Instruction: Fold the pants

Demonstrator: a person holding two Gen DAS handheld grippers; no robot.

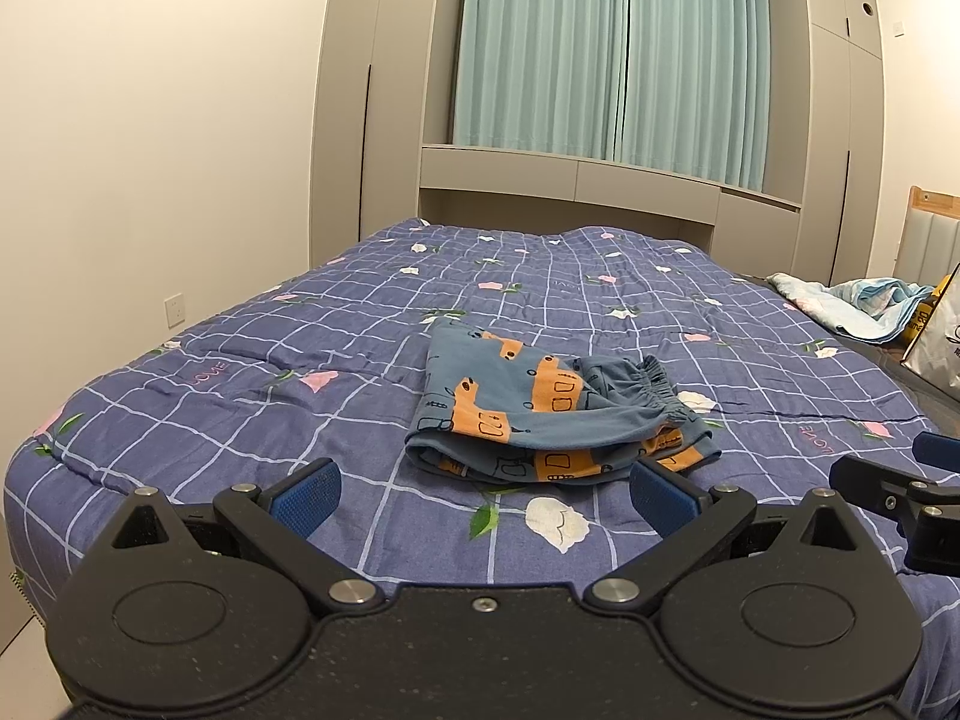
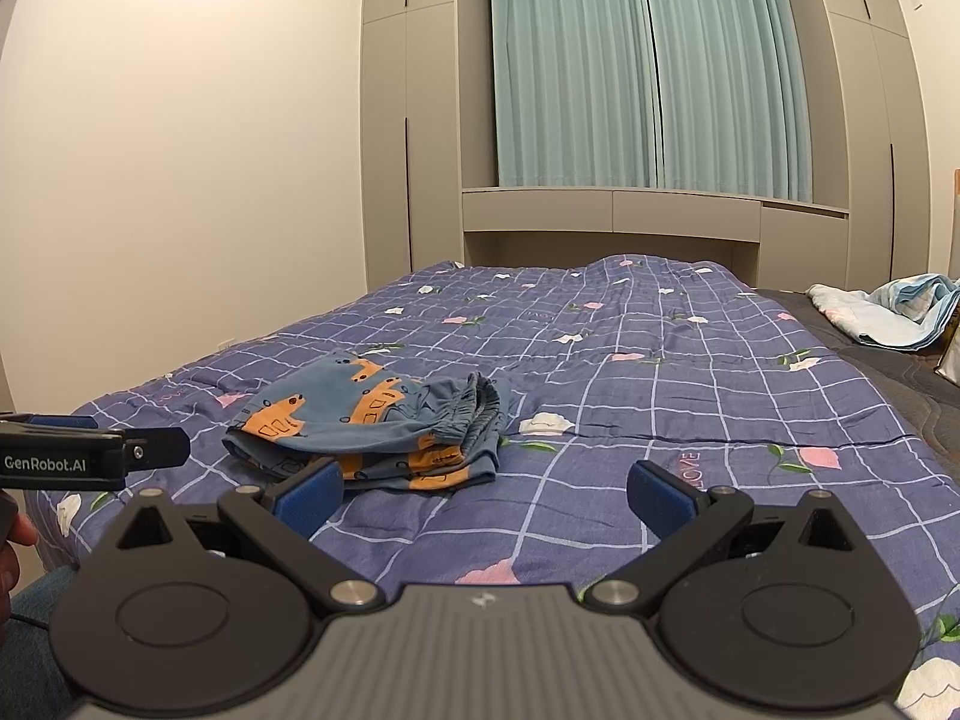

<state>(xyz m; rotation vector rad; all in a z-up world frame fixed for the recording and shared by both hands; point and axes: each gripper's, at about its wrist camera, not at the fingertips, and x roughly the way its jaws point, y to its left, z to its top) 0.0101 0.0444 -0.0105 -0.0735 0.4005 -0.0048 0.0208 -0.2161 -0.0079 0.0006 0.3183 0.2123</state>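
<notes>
Small blue pants (image 1: 540, 414) with orange vehicle prints lie folded in a bundle on the bed, elastic waistband to the right. They also show in the right wrist view (image 2: 378, 420), to the left of centre. My left gripper (image 1: 483, 495) is open and empty, just short of the bundle's near edge. My right gripper (image 2: 486, 495) is open and empty, its left finger close to the bundle's near right corner. The right gripper's fingers (image 1: 888, 486) show at the right edge of the left wrist view; the left gripper's body (image 2: 90, 450) shows at the left edge of the right wrist view.
The bed carries a purple checked quilt (image 1: 240, 372) with flowers. A crumpled light blue blanket (image 1: 852, 306) and a white bag (image 1: 936, 336) lie at the far right. Grey wardrobes and teal curtains (image 1: 606, 48) stand behind the bed. A white wall is on the left.
</notes>
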